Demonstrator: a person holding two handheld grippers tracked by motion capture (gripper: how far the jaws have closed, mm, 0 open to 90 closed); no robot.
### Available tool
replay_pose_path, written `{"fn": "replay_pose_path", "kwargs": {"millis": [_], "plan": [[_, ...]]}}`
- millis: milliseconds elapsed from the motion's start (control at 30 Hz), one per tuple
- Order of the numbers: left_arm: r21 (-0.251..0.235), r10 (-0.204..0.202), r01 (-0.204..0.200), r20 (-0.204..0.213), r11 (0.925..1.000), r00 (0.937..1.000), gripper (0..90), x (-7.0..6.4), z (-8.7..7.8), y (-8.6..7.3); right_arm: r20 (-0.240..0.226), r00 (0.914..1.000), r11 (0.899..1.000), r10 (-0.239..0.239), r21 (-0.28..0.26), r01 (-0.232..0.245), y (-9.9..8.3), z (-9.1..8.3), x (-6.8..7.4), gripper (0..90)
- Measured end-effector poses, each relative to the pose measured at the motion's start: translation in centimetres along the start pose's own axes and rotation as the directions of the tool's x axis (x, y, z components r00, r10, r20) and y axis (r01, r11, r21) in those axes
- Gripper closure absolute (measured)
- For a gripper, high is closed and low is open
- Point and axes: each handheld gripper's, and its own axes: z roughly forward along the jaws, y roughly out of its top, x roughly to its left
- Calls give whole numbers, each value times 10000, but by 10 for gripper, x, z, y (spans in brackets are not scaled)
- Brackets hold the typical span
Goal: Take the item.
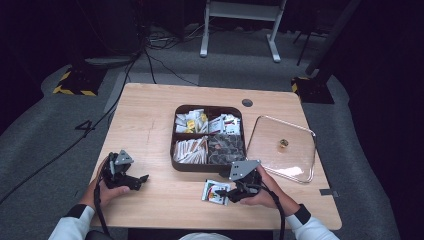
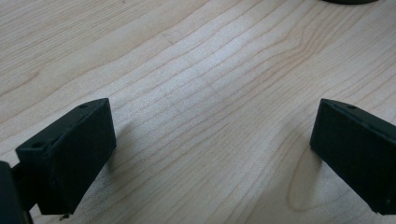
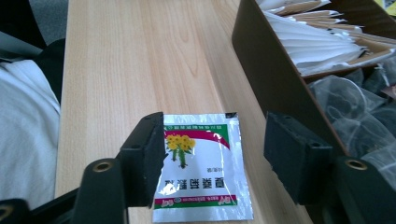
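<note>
The room was dark, with grey carpet and trailing cables behind a pale wooden worktop [image 1: 150, 125]. The landmark was a brown divided tray [image 1: 208, 167] near the worktop centre, filled with sachets and teabags; its clear lid [image 1: 300, 170] lay just beside it on the right.

The sachet [image 3: 201, 172] lay flat on the worktop just in front of the tray's near wall. The right gripper [image 3: 217, 158] was released, its jaws straddling the sachet. The left gripper [image 2: 212, 149] rested released over bare wood, well to the tray's left.

Risk, as judged: the thin foil lay flat, so closing jaws could skid over it or push it against the tray wall.

The sachet bore a yellow flower picture and inverted Chinese characters, too blurred to read.
</note>
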Motion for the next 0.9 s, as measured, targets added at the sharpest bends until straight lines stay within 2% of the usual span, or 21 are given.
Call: {"fn": "replay_pose_path", "kwargs": {"millis": [333,400,500,533,567,733,900], "plan": [[-3,-2,2,-1,10000,10000,5,0,0,0,793,9963,9987,341,-407,-309,-8,-21,-16,341],[-4,-3,3,-2,10000,10000,5,0,0,0,1177,9924,9982,359,-514,-301,-9,-28,-20,334],[-3,-2,2,-2,10000,10000,5,0,0,0,1614,9852,9961,585,-752,-468,-13,-38,-27,326],[-4,-3,3,-3,10000,10000,5,0,0,0,1875,9795,9946,733,-860,-579,-16,-45,-33,324],[-26,-9,9,-12,10000,10000,5,0,0,0,1875,9795,9946,733,-860,-579,-16,-45,-33,324],[-22,-6,6,-8,10000,10000,5,0,0,0,2495,9609,9893,1202,-1105,-951,-26,-62,-49,321],[-24,2,-2,0,10000,10000,4,0,0,0,3089,9362,9842,1679,-1063,-1415,-38,-75,-65,313]]}}
